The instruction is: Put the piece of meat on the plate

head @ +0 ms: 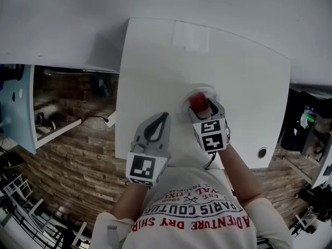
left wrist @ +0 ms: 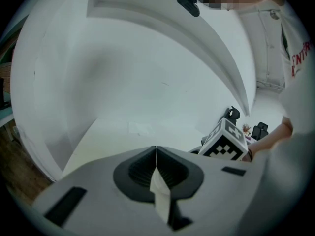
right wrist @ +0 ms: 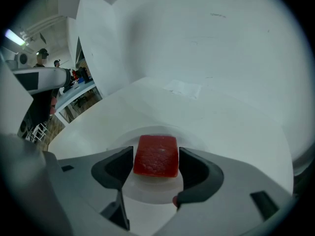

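Observation:
A red slab of meat (right wrist: pixel 156 155) sits between my right gripper's (right wrist: pixel 156 157) two dark fingers, which press against both of its sides. It hangs just over, or rests on, a small white plate (right wrist: pixel 150 187); I cannot tell which. From the head view, the meat (head: pixel 198 101) and the right gripper (head: pixel 200 108) are over the plate (head: pixel 183 100) at the right of the white table (head: pixel 155 61). My left gripper (head: pixel 165 116) is to the plate's left over bare tabletop. Its jaws (left wrist: pixel 156 154) meet in a line and hold nothing.
The table's front edge is close to the person's body, and wooden floor (head: pixel 78 154) lies to its left. A round hole (head: pixel 262 152) sits near the table's right front corner. A white wall rises behind the table (left wrist: pixel 123 136).

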A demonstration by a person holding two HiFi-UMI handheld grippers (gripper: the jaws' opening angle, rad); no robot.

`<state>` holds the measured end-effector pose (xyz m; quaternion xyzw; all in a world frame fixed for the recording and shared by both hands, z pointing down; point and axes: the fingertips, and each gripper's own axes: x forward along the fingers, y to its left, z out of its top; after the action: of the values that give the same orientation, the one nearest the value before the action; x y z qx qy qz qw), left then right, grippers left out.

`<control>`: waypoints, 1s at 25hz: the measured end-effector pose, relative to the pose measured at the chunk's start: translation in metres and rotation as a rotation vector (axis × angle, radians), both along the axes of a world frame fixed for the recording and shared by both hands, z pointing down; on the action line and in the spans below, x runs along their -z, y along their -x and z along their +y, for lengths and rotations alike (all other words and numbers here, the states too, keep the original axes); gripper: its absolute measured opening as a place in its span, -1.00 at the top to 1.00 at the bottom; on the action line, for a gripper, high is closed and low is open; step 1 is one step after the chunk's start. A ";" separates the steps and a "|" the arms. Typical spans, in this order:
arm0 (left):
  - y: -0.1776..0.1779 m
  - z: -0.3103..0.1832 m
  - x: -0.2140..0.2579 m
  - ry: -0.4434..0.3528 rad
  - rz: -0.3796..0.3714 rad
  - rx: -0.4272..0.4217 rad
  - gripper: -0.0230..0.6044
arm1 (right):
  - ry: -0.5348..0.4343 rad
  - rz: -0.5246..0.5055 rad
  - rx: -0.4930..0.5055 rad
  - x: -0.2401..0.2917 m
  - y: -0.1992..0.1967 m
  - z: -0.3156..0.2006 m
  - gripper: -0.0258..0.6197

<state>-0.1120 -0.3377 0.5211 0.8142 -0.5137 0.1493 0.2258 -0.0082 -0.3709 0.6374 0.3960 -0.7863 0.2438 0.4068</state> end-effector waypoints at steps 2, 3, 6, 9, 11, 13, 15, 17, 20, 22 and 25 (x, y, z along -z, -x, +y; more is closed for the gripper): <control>-0.002 -0.001 0.003 -0.008 0.000 -0.013 0.90 | -0.015 -0.028 -0.026 0.008 -0.002 0.000 0.03; -0.004 -0.002 0.005 -0.015 -0.001 -0.019 0.90 | -0.024 -0.041 -0.038 0.012 -0.003 0.001 0.04; -0.007 -0.003 0.011 -0.030 -0.002 -0.032 0.90 | -0.074 -0.081 -0.078 0.031 -0.008 0.000 0.04; -0.009 -0.002 0.018 -0.048 0.003 -0.042 0.90 | -0.203 -0.129 -0.157 0.066 -0.017 -0.005 0.29; -0.013 -0.001 0.026 -0.062 0.013 -0.052 0.90 | -0.296 -0.142 -0.210 0.089 -0.026 -0.007 0.72; -0.018 -0.001 0.036 -0.081 0.027 -0.062 0.90 | -0.347 -0.161 -0.234 0.108 -0.031 -0.006 0.83; -0.023 0.000 0.047 -0.105 0.033 -0.077 0.90 | -0.376 -0.197 -0.242 0.125 -0.032 -0.002 0.88; -0.025 0.005 0.057 -0.124 0.032 -0.093 0.90 | -0.405 -0.252 -0.240 0.142 -0.030 0.006 0.88; -0.029 0.012 0.071 -0.148 0.032 -0.112 0.90 | -0.471 -0.320 -0.226 0.174 -0.029 0.018 0.88; -0.032 0.016 0.079 -0.165 0.035 -0.127 0.90 | -0.531 -0.333 -0.214 0.194 -0.029 0.024 0.88; -0.034 0.017 0.091 -0.198 0.030 -0.149 0.90 | -0.605 -0.346 -0.211 0.221 -0.031 0.031 0.88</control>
<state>-0.0775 -0.3206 0.4299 0.8705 -0.4606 0.1019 0.1405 0.0231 -0.3399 0.4166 0.5302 -0.8349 0.1041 0.1047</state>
